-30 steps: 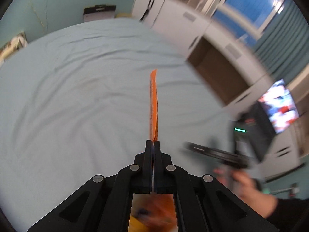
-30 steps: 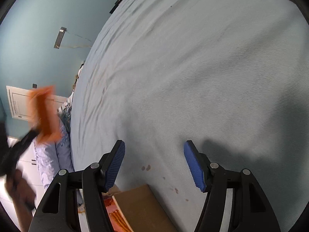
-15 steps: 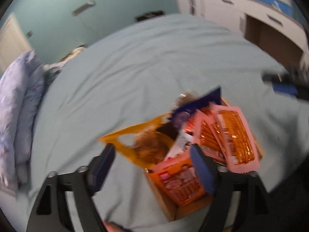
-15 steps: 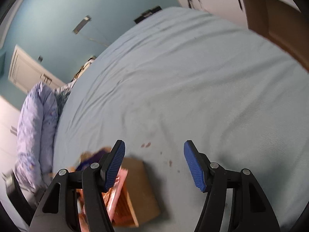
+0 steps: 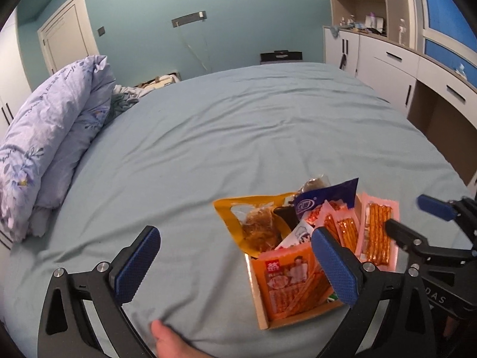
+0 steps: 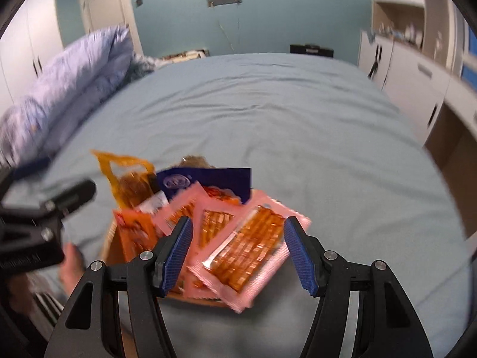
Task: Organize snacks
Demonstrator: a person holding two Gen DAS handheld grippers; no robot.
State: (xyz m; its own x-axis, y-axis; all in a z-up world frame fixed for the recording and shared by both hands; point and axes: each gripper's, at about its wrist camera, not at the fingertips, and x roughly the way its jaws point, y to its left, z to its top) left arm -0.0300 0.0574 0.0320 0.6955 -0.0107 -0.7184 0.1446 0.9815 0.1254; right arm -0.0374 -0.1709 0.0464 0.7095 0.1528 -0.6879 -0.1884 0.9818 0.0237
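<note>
We are holding both tools over a cardboard box (image 5: pixel 262 304) of snacks sitting on the bed (image 5: pixel 238 137). The left hand-held gripper (image 5: pixel 235 265) is spread wide and empty, hanging just left of the box. The right hand-held gripper (image 6: pixel 238 253) is also spread and empty, its blue pads framing a pink pack (image 6: pixel 250 250) that is lying tilted across the box's right edge, partly overhanging it.

The box is looking crowded: an orange pack (image 5: pixel 293 283) is standing at the front, a yellow bag (image 5: pixel 253 220) and a blue pack (image 5: pixel 325 201) are poking out at the back, and more pink packs are leaning between them.

We are judging the next step to be tidying that overhanging pink pack. To do it well, we are aiming the right pads at its long edges, closing gently so the sticks inside do not snap, and lifting straight before sliding it flat beside its neighbours. The left tool could be steadying the box wall, since the soft bed may be letting it tip.
</note>
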